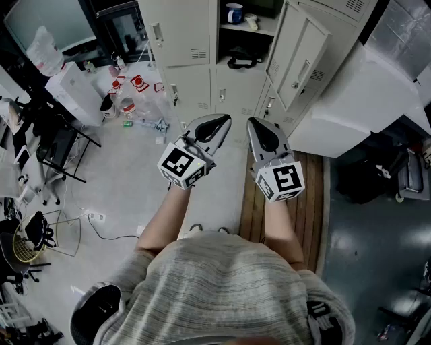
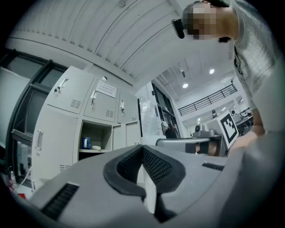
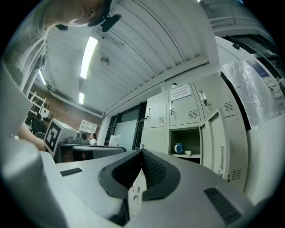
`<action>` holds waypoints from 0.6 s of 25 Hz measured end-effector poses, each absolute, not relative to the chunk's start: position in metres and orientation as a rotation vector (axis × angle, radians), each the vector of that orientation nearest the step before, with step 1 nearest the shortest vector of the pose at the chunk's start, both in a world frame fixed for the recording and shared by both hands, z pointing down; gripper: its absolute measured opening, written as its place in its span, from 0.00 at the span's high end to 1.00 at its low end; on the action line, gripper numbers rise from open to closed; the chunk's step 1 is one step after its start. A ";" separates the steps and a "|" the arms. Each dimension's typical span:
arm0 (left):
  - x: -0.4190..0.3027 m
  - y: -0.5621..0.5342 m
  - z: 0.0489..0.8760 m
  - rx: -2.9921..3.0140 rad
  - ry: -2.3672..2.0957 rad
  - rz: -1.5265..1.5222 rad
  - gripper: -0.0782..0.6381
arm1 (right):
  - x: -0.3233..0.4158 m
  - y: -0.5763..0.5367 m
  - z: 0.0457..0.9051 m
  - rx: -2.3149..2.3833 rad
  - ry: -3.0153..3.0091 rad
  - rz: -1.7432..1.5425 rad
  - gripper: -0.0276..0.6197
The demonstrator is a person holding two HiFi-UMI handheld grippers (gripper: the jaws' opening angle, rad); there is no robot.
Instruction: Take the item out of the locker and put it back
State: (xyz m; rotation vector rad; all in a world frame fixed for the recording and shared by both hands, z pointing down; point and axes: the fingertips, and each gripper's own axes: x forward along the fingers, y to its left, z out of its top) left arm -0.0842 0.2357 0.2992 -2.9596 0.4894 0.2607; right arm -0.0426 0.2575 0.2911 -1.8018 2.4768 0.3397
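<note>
A bank of beige lockers stands ahead of me. One compartment is open, its door swung out to the right. On its shelf sit a blue mug and a small white item; the mug and the mug show in both gripper views. A dark bag lies in the compartment below. My left gripper and right gripper are held side by side, well short of the lockers, both shut and holding nothing.
Bottles and litter lie on the floor at the left of the lockers. A white box stands at the right beside a wooden strip. Chairs and a wire rack crowd the far left.
</note>
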 end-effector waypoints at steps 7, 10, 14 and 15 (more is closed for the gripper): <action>-0.069 0.238 0.295 -2.948 0.488 0.272 0.88 | -0.033 0.261 0.288 -1.787 2.491 0.362 0.92; -0.065 0.240 0.296 -2.944 0.487 0.272 0.88 | -0.029 0.263 0.289 -1.784 2.493 0.365 0.92; -0.060 0.239 0.297 -2.937 0.479 0.263 0.88 | -0.023 0.263 0.285 -1.749 2.463 0.365 0.92; -0.060 0.238 0.297 -2.937 0.477 0.260 0.88 | -0.023 0.261 0.283 -1.734 2.449 0.363 0.92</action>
